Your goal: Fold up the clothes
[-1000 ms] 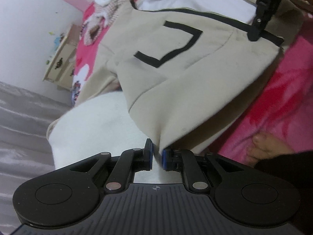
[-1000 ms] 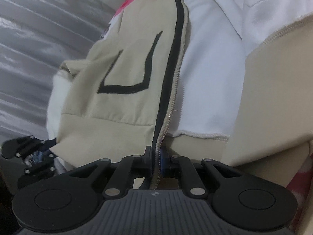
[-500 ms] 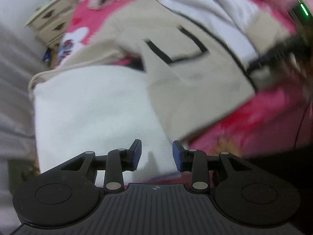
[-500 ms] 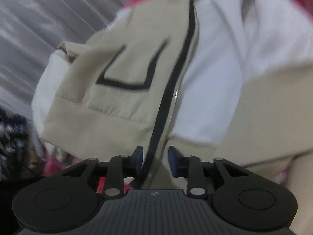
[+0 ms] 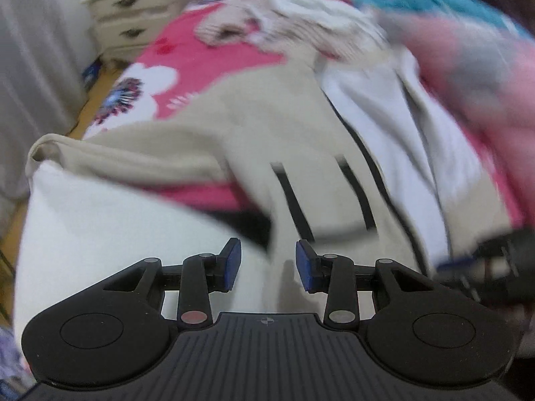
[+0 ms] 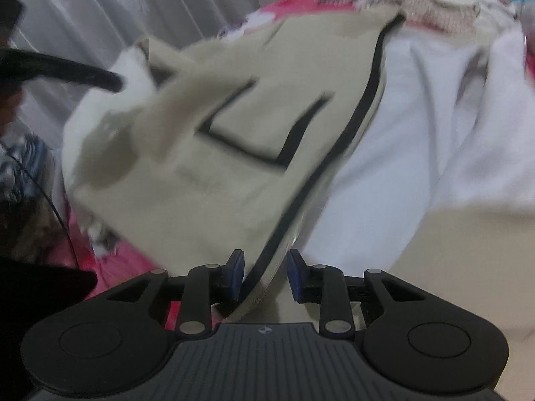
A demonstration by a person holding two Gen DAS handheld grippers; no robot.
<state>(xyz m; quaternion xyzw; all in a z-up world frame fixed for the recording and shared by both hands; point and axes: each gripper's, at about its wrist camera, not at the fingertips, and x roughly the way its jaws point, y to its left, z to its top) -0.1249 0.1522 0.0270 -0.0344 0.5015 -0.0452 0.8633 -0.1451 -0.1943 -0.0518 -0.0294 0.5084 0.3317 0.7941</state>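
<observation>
Fingers of the left gripper (image 5: 267, 269) stand apart with blue pads showing and nothing pinched between them; white fabric lies below the gap. Fingers of the right gripper (image 6: 265, 275) are also parted, and the black-trimmed zipper edge of the beige jacket (image 6: 207, 173) passes through the gap, lying against the left pad while the right pad stands clear of it, so the cloth is not clamped.

That jacket lies spread on the bed, on a pink floral bedspread (image 5: 207, 56). Its front panel bears a black outlined pocket (image 6: 264, 123), and its white lining (image 6: 418, 133) is turned open to one side. In the left wrist view a beige sleeve (image 5: 133, 153) runs out to the left above a broad white area of fabric, and the other gripper shows as a dark blur at the right edge, by the jacket's hem.

Beyond the jacket lies a heap of other clothes (image 5: 301, 20), knitted, white and teal pieces, much blurred. A cream chest of drawers (image 5: 130, 23) stands beside the bed, against pale curtains (image 6: 117, 6)
</observation>
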